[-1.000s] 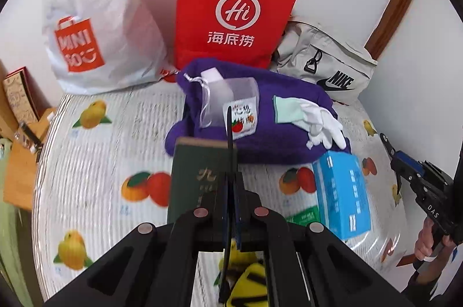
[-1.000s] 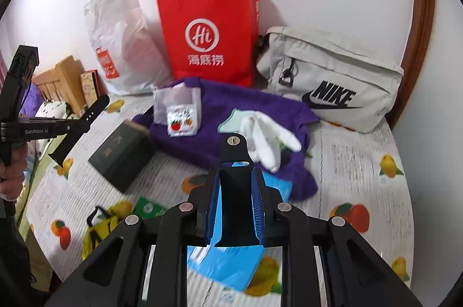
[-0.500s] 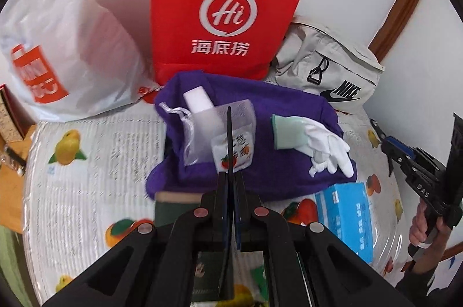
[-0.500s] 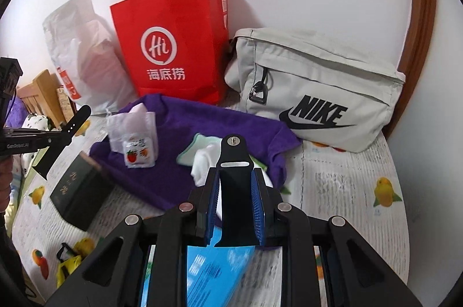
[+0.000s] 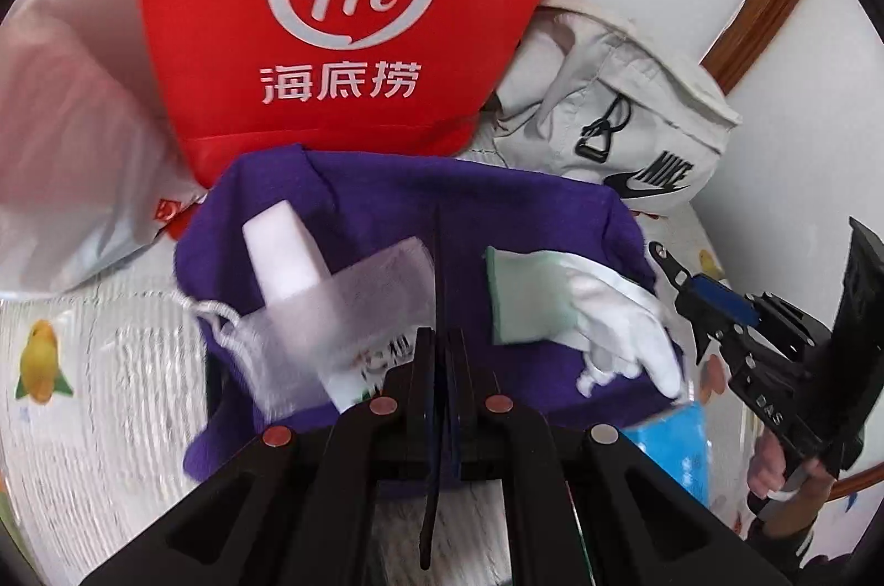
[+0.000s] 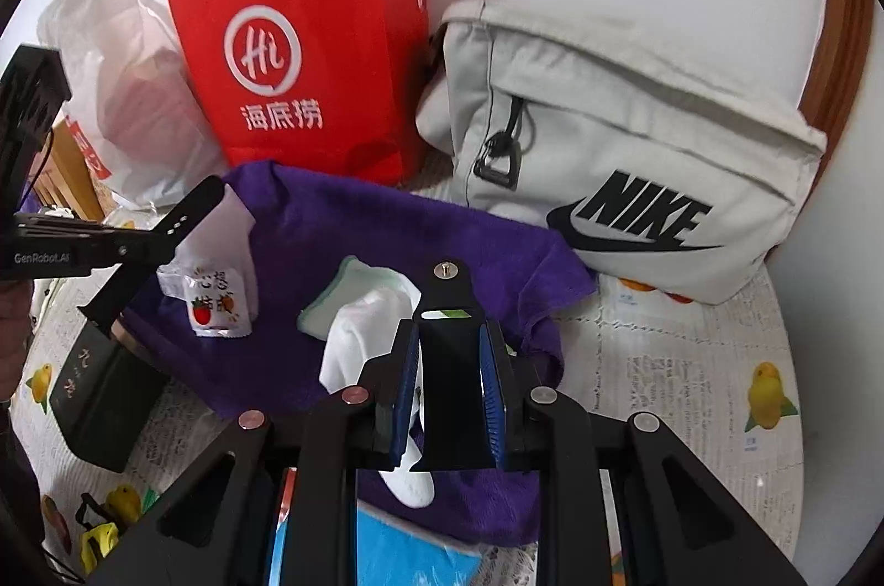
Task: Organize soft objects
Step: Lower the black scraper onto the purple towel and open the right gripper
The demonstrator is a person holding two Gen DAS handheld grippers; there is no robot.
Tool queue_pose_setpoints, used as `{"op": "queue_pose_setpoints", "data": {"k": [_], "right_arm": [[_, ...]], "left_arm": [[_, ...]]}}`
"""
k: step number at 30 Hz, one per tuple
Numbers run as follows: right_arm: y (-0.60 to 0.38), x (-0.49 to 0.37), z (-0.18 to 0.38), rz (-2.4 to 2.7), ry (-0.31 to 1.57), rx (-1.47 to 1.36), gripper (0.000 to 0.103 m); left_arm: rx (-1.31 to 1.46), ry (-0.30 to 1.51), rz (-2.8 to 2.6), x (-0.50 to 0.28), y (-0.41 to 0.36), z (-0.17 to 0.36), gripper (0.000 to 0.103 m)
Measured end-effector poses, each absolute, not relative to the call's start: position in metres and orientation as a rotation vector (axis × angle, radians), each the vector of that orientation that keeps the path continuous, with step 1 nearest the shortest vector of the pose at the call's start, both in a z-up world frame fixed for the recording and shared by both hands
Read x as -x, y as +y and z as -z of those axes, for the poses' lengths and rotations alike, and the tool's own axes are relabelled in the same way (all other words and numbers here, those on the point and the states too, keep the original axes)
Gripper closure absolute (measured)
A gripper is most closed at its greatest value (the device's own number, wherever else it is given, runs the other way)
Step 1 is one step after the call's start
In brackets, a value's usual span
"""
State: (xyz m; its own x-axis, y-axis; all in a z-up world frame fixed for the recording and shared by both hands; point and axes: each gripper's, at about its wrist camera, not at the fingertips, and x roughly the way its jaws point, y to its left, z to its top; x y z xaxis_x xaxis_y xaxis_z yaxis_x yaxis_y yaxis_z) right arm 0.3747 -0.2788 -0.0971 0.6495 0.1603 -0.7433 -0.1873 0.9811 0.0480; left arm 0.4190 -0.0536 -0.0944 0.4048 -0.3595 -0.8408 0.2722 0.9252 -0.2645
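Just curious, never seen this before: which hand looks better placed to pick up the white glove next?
Probably the right. The white glove lies on the purple towel directly under the right gripper; the left gripper, shut, points nearer the mesh pouch.

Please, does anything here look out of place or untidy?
Yes. The purple towel lies crumpled on the table instead of folded, and loose items sit on top of it: a white glove and a small drawstring pouch. I see nothing spilled or damaged.
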Motion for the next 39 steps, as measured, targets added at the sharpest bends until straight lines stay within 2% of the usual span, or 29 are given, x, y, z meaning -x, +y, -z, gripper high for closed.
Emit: {"op": "queue_pose_setpoints", "data": {"k": [23,26,28,39], "right_arm": [[-0.265,-0.402,0.134,-0.251,0.942,0.043,0.079],[-0.268,-0.400,0.130,-0.252,0.936,0.032,0.067],[-0.270,-0.397,0.126,-0.248,0.923,0.028,0.060],[-0.267,-0.349,0.091,-0.247,0.876,0.020,0.060]], "left_arm": [[0.053,1.182,0.337,-0.454,-0.065,0.136,0.098],[0.045,1.174,0.327,-0.451,-0.063,0.131,0.084],[0.050,1.163,0.329,-0.448,-0.061,0.125,0.082],[0.003,1.091,0.307,-0.391,-0.045,0.082,0.082]]}}
